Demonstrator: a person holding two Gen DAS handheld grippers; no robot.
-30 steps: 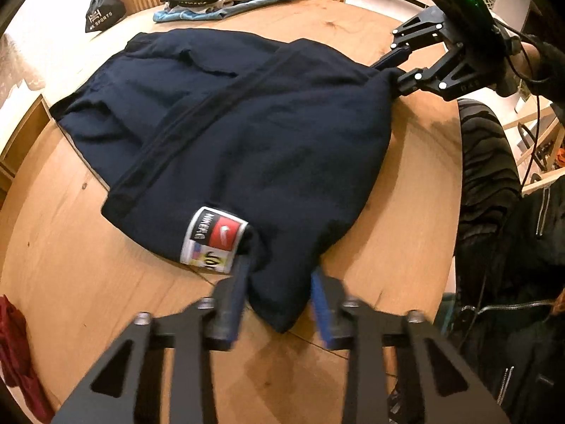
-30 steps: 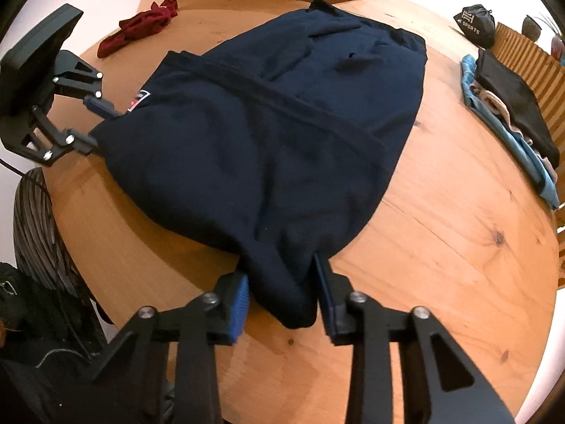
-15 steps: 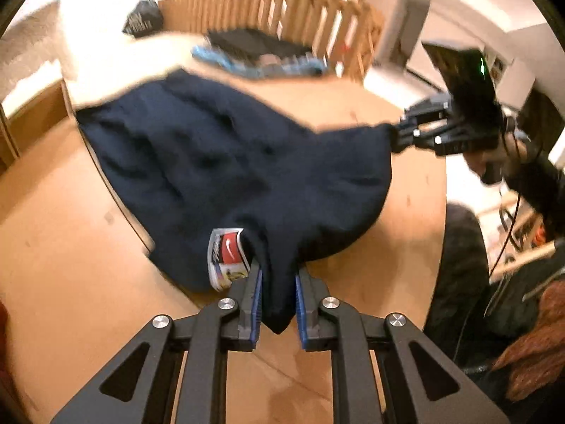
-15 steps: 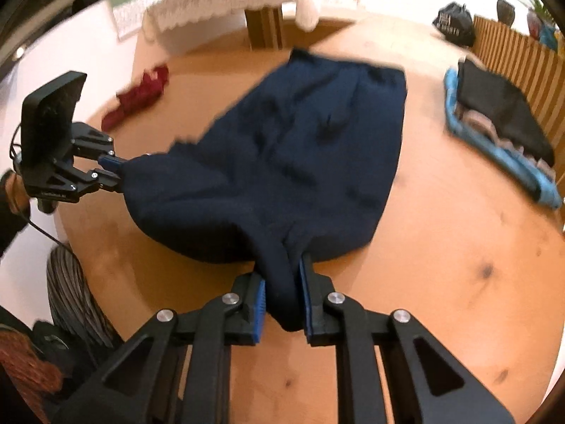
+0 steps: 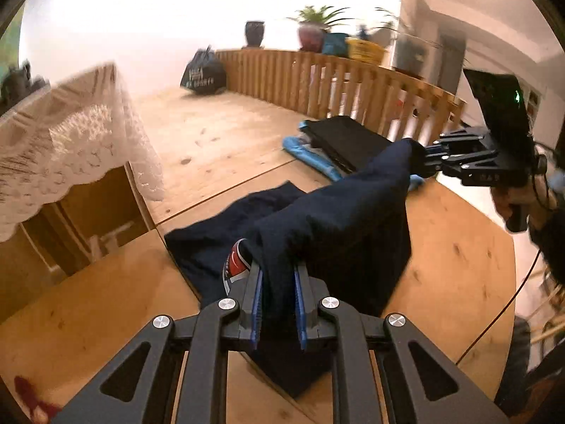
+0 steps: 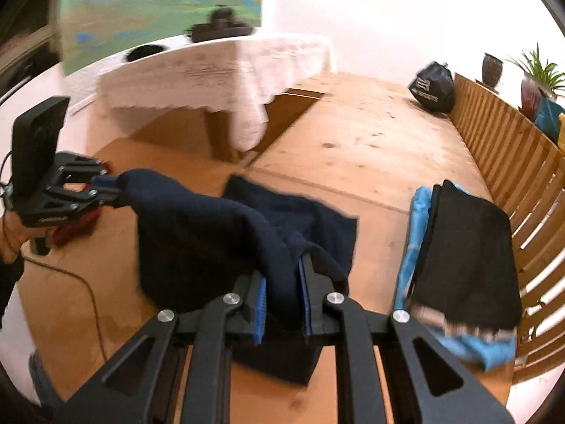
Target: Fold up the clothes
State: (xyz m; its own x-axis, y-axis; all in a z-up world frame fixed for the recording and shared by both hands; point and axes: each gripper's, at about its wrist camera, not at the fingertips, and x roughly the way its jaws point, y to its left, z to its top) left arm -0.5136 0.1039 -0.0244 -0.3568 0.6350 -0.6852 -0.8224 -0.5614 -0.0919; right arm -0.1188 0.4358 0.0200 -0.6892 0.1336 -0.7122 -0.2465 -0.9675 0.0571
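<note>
A dark navy garment [image 5: 335, 219] [image 6: 212, 233] with a red and white label [image 5: 235, 263] hangs stretched between both grippers above the wooden table [image 5: 212, 141]. Its far part still rests on the tabletop. My left gripper [image 5: 277, 300] is shut on one corner of the cloth, which bunches between the blue pads. My right gripper [image 6: 284, 304] is shut on the other corner. Each gripper shows in the other's view: the right gripper [image 5: 429, 157] at the right, the left gripper [image 6: 106, 187] at the left, both pinching the cloth.
A folded stack, black garment [image 6: 466, 247] on a light blue one [image 6: 413, 233], lies by the slatted wooden railing [image 5: 335, 84]. A dark red cloth [image 6: 76, 229] lies at the left. A black bag [image 5: 204, 74] sits far back. A lace-covered table [image 6: 219, 70] stands beyond.
Both grippers closed on the navy garment's near corners, then lifted and carried them forward over the table. The near half of the garment has risen off the wood.
</note>
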